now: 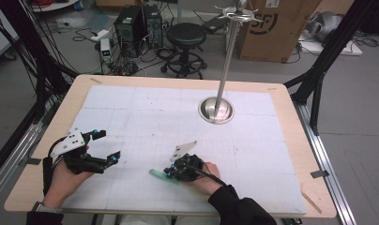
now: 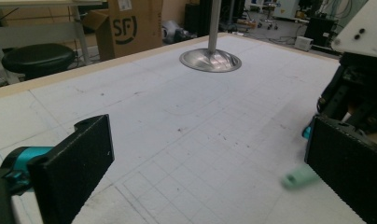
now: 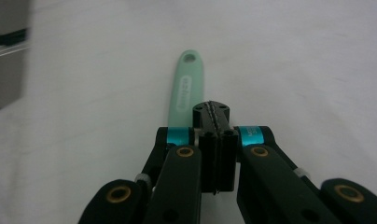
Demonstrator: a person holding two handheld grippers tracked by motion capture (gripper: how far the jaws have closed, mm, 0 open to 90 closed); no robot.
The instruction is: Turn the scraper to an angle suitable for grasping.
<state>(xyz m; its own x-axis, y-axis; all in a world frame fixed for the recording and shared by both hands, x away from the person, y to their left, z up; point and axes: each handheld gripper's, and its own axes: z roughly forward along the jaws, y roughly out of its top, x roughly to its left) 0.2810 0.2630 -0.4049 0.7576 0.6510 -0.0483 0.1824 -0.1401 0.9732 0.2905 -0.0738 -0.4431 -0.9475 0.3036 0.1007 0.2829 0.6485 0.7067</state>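
Note:
A mint-green utensil handle (image 3: 185, 88) with a hanging hole sticks out forward from under my right gripper (image 3: 211, 109), whose jaws are pressed together. The part of the utensil at the jaws is hidden; the handle stays sharp against the blurred table, so it rides with the gripper. From the high view that gripper (image 1: 170, 172) is low over the white mat near the front, with the handle (image 1: 157, 174) pointing left. My left gripper (image 1: 108, 146) rests at the front left, jaws wide apart with nothing between them (image 2: 210, 158). Its camera catches the handle tip (image 2: 298, 177), blurred.
A steel stand with a round dished base (image 1: 216, 110) and a tall pole (image 1: 229, 51) is at the back centre-right of the mat (image 1: 145, 108). The wooden table edge (image 1: 178, 80) borders the mat. A stool, computers and a cardboard box stand on the floor beyond.

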